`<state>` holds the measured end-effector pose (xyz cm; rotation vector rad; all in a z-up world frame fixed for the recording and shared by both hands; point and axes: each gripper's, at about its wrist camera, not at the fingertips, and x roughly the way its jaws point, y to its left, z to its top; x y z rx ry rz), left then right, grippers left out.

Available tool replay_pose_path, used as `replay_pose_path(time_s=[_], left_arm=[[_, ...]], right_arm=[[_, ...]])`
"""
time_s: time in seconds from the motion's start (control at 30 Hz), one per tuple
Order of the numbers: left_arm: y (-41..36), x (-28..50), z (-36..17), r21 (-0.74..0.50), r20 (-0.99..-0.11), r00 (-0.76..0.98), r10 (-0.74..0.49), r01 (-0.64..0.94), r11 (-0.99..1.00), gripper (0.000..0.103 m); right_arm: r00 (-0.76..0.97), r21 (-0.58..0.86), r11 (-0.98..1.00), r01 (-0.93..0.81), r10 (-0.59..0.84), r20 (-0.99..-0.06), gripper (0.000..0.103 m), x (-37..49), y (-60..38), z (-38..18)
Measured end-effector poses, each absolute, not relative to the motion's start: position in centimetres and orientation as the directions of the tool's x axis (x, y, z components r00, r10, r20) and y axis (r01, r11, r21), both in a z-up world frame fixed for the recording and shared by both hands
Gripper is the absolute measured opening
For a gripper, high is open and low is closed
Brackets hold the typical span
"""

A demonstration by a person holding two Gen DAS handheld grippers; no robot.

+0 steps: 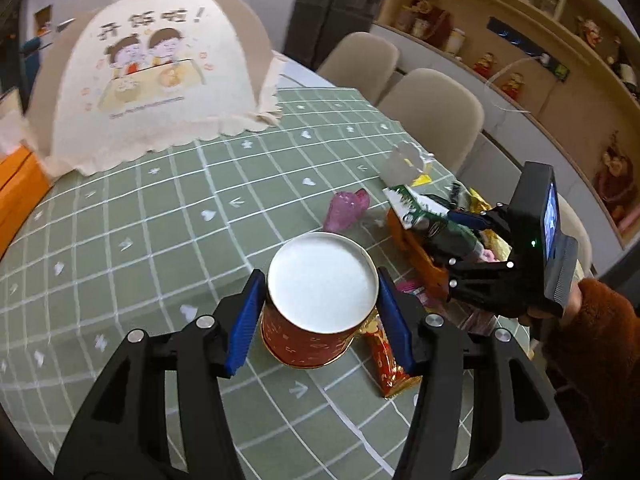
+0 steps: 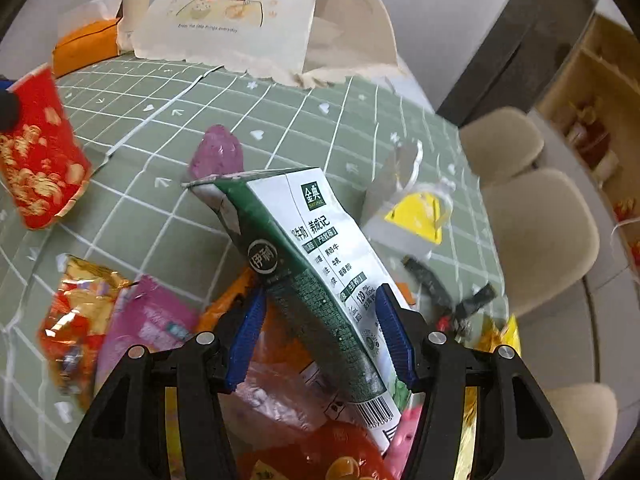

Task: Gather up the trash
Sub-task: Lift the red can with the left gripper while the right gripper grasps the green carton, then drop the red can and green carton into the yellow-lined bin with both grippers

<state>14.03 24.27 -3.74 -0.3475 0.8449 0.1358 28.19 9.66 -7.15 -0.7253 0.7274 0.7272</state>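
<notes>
My left gripper point(image 1: 320, 312) is shut on a red paper cup point(image 1: 320, 312) with a white inside, held above the green checked tablecloth point(image 1: 160, 220). My right gripper point(image 2: 320, 332) is shut on a green and white milk carton point(image 2: 316, 264), tilted over a pile of wrappers point(image 2: 132, 320). The right gripper also shows in the left wrist view point(image 1: 480, 232), with the carton point(image 1: 420, 212) in it. The cup shows at the left of the right wrist view point(image 2: 40, 160).
A pink plastic wrapper point(image 1: 346, 208) and a red-gold wrapper point(image 1: 388, 364) lie on the cloth. A clear bag with a yellow label point(image 2: 412, 208) lies to the right. A beige food cover point(image 1: 160, 80) stands at the back. Beige chairs point(image 1: 436, 116) line the table's right side.
</notes>
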Motion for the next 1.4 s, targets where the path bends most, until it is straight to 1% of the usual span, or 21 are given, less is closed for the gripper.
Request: replay_pose_path(time_s=[0.07, 0.1, 0.13, 0.17, 0.23, 0.27, 0.4, 0.53, 0.6, 0.77, 0.9, 1.03, 1.13, 1.2, 1.3, 1.4], left_arm=[[23.5, 13.5, -3.3, -0.250, -0.753, 0.658, -0.005, -0.279, 0.927, 0.053], [23.1, 13.5, -3.0, -0.238, -0.753, 0.658, 0.010, -0.285, 0.928, 0.053], [22.6, 13.4, -2.8, -0.220, -0.751, 0.659, 0.031, -0.295, 0.930, 0.053], [22.3, 13.4, -2.5, -0.214, -0.749, 0.661, 0.046, -0.307, 0.927, 0.053], [21.7, 13.4, -1.7, -0.239, -0.738, 0.673, 0.042, -0.319, 0.917, 0.053], [21.2, 13.4, -1.0, -0.250, -0.726, 0.687, 0.037, -0.314, 0.916, 0.053], [19.5, 14.3, 1.1, -0.219, -0.689, 0.722, 0.058, -0.283, 0.934, 0.053], [17.9, 15.6, 3.2, -0.230, -0.661, 0.749, 0.039, -0.252, 0.940, 0.053], [16.5, 16.3, 4.5, -0.240, -0.634, 0.773, 0.011, -0.210, 0.948, 0.053], [11.8, 18.6, 7.3, -0.239, -0.574, 0.816, -0.077, -0.077, 0.968, 0.053], [6.6, 21.5, 8.9, -0.272, -0.535, 0.822, -0.196, 0.052, 0.961, 0.053], [0.0, 25.0, 9.6, -0.300, -0.525, 0.787, -0.324, 0.185, 0.936, 0.053], [-5.4, 28.0, 9.4, -0.289, -0.530, 0.749, -0.398, 0.282, 0.915, 0.053], [-9.3, 30.0, 8.7, -0.304, -0.538, 0.712, -0.452, 0.336, 0.891, 0.053], [-14.4, 32.7, 6.9, -0.347, -0.572, 0.639, -0.514, 0.379, 0.858, 0.053], [-18.8, 35.0, 4.8, -0.356, -0.605, 0.584, -0.542, 0.410, 0.840, 0.053]], right_arm=[[0.513, -0.237, 0.579, -0.780, 0.374, -0.773, 0.045, 28.5, 8.7, -5.8], [0.505, -0.191, 0.603, -0.774, 0.406, -0.762, 0.041, 28.5, 8.1, -4.8], [0.487, -0.130, 0.626, -0.769, 0.442, -0.754, 0.037, 28.5, 7.4, -3.7], [0.459, -0.063, 0.645, -0.762, 0.469, -0.754, 0.036, 28.5, 6.7, -2.7], [0.425, 0.032, 0.665, -0.746, 0.513, -0.745, 0.031, 28.3, 5.5, -1.2], [0.418, 0.067, 0.672, -0.738, 0.532, -0.736, 0.031, 28.0, 4.8, -0.3], [0.460, 0.096, 0.691, -0.716, 0.571, -0.680, 0.031, 25.8, 2.1, 3.4], [0.511, 0.094, 0.711, -0.696, 0.584, -0.631, 0.031, 24.3, -1.1, 6.7], [0.543, 0.091, 0.728, -0.679, 0.582, -0.606, 0.031, 23.9, -3.3, 8.2], [0.647, 0.060, 0.794, -0.605, 0.534, -0.544, 0.031, 23.5, -9.4, 11.2], [0.724, 0.010, 0.849, -0.528, 0.457, -0.516, 0.031, 23.6, -15.2, 12.4], [0.805, -0.001, 0.914, -0.406, 0.356, -0.475, 0.031, 23.7, -22.7, 13.2], [0.850, -0.014, 0.949, -0.315, 0.276, -0.448, 0.031, 23.7, -28.3, 13.4], [0.866, 0.000, 0.966, -0.258, 0.231, -0.442, 0.031, 23.8, -31.8, 13.3], [0.881, 0.016, 0.980, -0.198, 0.185, -0.436, 0.031, 24.0, -36.1, 13.1], [0.894, 0.026, 0.988, -0.154, 0.151, -0.422, 0.031, 24.3, -39.4, 12.7]])
